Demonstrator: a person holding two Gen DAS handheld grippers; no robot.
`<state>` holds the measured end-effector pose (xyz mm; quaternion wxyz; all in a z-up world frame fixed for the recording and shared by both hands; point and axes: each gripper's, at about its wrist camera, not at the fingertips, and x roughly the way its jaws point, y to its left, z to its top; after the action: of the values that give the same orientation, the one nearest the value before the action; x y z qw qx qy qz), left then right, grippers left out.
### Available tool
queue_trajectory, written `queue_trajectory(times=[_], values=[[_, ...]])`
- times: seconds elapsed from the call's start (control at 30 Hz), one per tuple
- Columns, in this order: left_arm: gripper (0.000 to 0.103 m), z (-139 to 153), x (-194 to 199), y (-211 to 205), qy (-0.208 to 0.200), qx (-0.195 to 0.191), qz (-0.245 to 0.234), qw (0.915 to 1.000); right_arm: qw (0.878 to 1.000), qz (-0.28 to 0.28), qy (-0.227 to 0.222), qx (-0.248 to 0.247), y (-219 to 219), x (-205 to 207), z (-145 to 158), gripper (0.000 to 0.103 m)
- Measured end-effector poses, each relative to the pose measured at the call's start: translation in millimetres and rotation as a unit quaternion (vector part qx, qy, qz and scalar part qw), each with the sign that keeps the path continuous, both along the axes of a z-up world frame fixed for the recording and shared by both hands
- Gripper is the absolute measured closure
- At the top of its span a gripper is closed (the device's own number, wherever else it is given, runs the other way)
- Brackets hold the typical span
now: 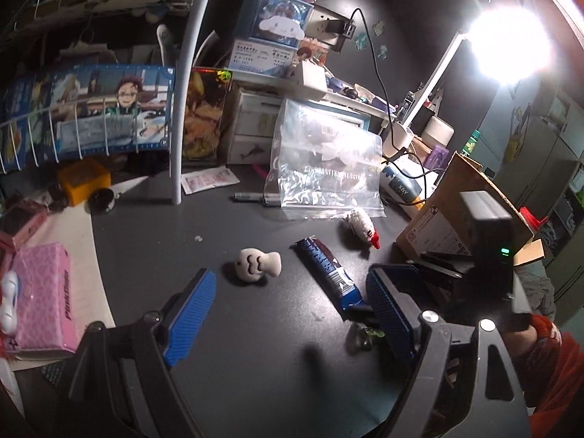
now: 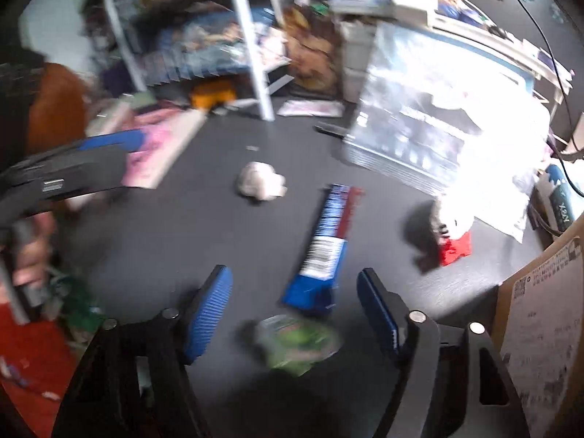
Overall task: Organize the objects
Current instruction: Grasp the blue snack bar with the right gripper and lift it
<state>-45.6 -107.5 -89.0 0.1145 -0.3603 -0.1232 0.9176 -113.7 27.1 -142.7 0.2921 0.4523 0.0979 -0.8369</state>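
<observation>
Left hand-held gripper (image 1: pixel 292 310) spread, holding nothing, above the dark worktop (image 1: pixel 153 255). Ahead, left to right: white fish figure (image 1: pixel 257 264), blue snack bar (image 1: pixel 328 273), small red-and-white toy (image 1: pixel 361 226) (all lying apart). Right hand-held gripper (image 2: pixel 295 310) likewise spread, empty, over a green packet (image 2: pixel 299 343); that view is blurred.

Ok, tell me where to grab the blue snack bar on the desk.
Take the blue snack bar across its narrow middle, coming straight down from above. It lies flat and long on the desk, so the open right claw should straddle its long edges.
</observation>
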Motion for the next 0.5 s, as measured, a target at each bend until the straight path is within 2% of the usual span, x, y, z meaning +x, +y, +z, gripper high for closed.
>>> queue_trajectory(times=[0.1,0.3,0.37,0.4,0.5], values=[[0.021,-4.4,-1.4,-3.5,-0.005,0.001,0.001,1.0000,1.000,-0.012,-0.009,0.010,0.4,-14.7,-10.1,0.056],[0.021,-10.3,-6.0,-7.0,-0.011,0.006,0.000,0.9999,1.000,-0.004,-0.001,0.030,-8.8,-21.3,-10.0,0.067],[0.021,-10.5,-6.5,-6.4,-0.012,0.008,-0.002,0.9999,0.999,-0.002,0.004,0.040,-13.2,-21.1,-10.3,0.073],[0.021,-10.5,-7.2,-5.8,-0.012,0.008,-0.003,0.9999,0.999,-0.002,0.007,0.044,-13.7,-21.0,-10.1,0.081],[0.021,-10.4,-8.4,-3.7,-0.014,0.005,-0.004,0.9999,0.999,-0.004,0.006,0.045,-14.9,-22.5,-10.9,0.088]])
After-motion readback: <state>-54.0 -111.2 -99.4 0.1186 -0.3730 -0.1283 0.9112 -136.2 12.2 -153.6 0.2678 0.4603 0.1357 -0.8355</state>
